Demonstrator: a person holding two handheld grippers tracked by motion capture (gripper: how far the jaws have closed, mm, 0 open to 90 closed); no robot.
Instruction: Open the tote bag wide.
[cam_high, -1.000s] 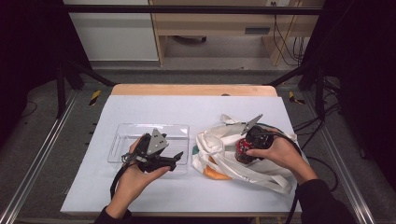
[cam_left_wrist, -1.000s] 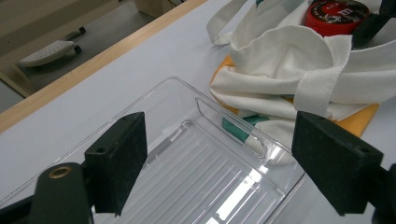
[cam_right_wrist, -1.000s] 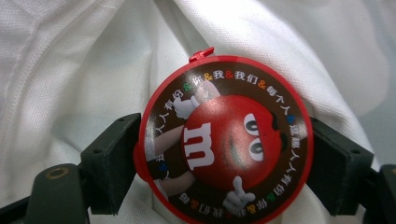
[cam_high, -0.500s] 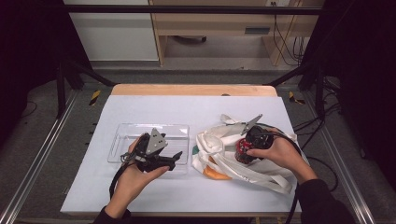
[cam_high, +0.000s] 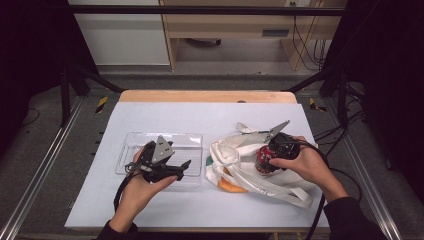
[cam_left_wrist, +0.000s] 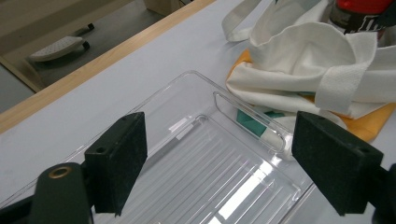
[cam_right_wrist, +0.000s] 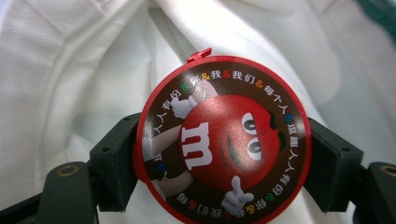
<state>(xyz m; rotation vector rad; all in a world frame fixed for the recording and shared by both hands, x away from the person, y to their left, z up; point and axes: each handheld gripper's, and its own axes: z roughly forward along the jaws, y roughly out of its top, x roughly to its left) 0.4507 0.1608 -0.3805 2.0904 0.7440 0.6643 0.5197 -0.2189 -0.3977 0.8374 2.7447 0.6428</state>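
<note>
Left gripper (cam_high: 186, 164): jaws wide, empty, over clear tray (cam_high: 131, 141).
Right gripper (cam_right_wrist: 219, 158): just closed onto candy tub (cam_right_wrist: 220, 144), at 3 o'clock inside white bag (cam_high: 235, 155).
Risk: round tub slipping; strap snagging on lift.

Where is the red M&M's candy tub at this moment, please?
In the high view the candy tub sits right of centre, gripped by the right gripper above the white cloth bag, right of the clear tray.

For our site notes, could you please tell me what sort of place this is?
Probably a lab recording station: a table with a white mat inside a metal frame, cables behind, and a hand-held gripper in use.
</note>
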